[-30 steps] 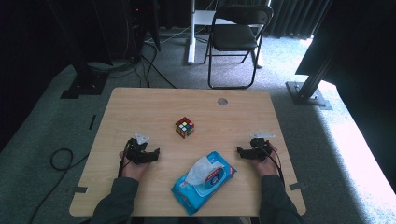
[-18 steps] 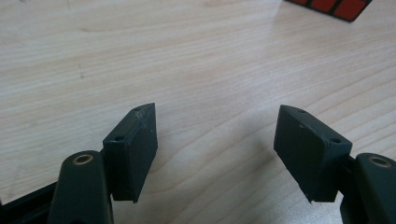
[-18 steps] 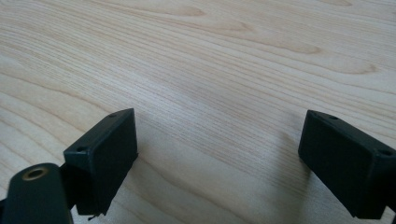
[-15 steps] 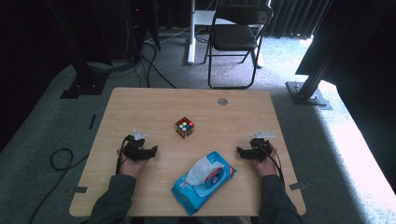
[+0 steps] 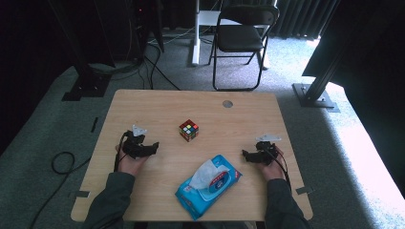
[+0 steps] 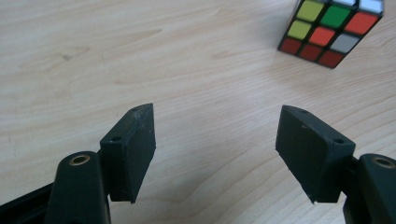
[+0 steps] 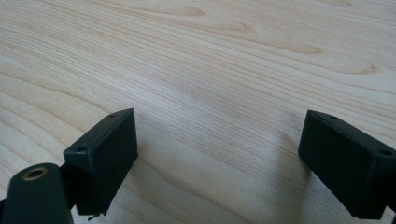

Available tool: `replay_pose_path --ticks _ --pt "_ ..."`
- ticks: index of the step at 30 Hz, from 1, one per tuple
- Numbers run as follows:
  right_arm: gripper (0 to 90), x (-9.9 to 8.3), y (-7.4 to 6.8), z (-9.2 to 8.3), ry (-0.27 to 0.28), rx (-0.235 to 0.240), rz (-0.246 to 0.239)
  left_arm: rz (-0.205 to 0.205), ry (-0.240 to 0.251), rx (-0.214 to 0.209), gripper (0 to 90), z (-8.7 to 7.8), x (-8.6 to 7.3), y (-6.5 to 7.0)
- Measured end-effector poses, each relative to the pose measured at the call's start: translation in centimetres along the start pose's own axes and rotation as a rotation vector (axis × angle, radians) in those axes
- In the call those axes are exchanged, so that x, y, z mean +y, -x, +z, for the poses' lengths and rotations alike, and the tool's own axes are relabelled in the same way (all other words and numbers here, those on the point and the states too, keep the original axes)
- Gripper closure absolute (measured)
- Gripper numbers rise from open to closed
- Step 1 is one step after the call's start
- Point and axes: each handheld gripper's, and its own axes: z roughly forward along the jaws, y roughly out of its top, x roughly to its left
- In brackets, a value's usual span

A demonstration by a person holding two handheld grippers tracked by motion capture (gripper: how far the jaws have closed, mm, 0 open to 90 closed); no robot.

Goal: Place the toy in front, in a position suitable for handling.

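A scrambled colour cube sits near the middle of the wooden table. In the left gripper view the cube lies ahead, at the upper right. My left gripper hovers left of the cube and points toward it, with its jaws open. They have just been closing slightly, with only bare wood between them. On the right side of the table my right gripper points inward, its jaws wide open over bare wood. A blue pack of wet wipes lies between the two hands near the front edge.
A small round grommet hole sits at the table's far edge. A black folding chair stands on the carpet beyond the table. Dark stands and cables occupy the floor at the back left.
My left gripper has lifted a little and shifted slightly away from the person. The right gripper, cube and wipes pack have stayed where they were.
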Motion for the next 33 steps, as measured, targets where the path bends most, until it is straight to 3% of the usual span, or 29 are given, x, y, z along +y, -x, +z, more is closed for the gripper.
replay_pose_path --ticks 9,33 --pt "11.4 0.0 0.0 0.0 -0.001 0.0 -0.002 0.024 0.018 -0.037 27.3 -0.4 1.4 0.3" --pt "11.4 0.0 0.0 0.0 -0.001 0.0 -0.001 0.082 0.076 -0.065 25.5 -0.7 4.5 2.1"
